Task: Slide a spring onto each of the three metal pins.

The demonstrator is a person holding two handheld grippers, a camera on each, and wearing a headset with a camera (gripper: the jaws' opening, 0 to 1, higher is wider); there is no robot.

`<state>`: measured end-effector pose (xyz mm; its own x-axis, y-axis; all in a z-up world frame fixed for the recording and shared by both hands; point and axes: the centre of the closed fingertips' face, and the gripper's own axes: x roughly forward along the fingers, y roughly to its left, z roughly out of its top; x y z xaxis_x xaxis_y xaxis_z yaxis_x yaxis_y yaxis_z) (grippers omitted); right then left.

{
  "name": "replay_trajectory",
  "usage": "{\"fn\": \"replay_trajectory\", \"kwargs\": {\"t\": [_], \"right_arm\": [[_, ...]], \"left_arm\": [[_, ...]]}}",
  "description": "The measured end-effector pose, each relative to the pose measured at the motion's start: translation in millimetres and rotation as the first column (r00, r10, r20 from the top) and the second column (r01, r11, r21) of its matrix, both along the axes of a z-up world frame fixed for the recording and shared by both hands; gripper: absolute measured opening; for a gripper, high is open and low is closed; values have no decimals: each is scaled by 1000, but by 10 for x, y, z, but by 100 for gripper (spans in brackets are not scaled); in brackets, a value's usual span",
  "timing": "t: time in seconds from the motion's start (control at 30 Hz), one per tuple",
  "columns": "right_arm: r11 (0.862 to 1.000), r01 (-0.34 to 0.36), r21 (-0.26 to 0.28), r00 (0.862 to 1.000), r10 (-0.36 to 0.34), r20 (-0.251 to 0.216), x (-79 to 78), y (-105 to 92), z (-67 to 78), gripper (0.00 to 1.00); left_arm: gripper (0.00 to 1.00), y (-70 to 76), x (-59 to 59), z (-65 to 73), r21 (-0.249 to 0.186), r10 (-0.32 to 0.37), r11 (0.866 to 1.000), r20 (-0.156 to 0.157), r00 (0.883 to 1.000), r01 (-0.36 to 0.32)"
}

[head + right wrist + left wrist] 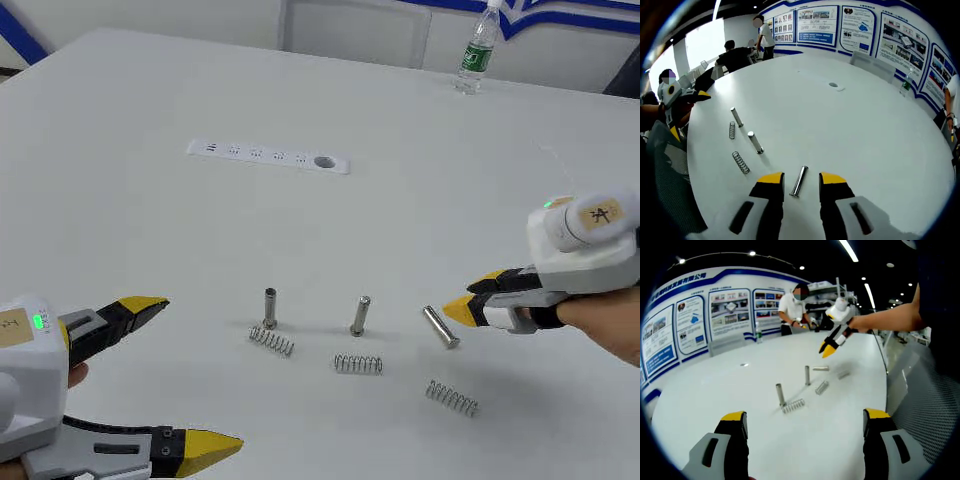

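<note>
R gripper (pixel 801 177) open, jaws either side of lying pin (pixel 440 327), no grip yet. Best close near one end, leaving the other free for spring (pixel 452 397). L gripper (pixel 806 415) open, empty.

Shiny metal pins (pixel 441 327) and springs (pixel 358 364), matt table (pixel 150 220).

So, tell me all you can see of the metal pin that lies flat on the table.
The lying pin is a shiny metal cylinder with a wider head at one end. It rests on its side on the table, with no spring on it, between the open jaws of the right gripper, apparently untouched.
</note>
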<state>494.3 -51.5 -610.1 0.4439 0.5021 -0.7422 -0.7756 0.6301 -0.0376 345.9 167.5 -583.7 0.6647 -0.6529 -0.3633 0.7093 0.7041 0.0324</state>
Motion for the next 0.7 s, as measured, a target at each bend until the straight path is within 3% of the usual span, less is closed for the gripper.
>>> {"fn": "replay_trajectory", "kwargs": {"t": [0.7], "right_arm": [[991, 34, -128, 991, -50, -124, 184, 92, -423, 18]], "left_arm": [[95, -17, 6, 0, -2, 2, 1000, -4, 1000, -2]]}}
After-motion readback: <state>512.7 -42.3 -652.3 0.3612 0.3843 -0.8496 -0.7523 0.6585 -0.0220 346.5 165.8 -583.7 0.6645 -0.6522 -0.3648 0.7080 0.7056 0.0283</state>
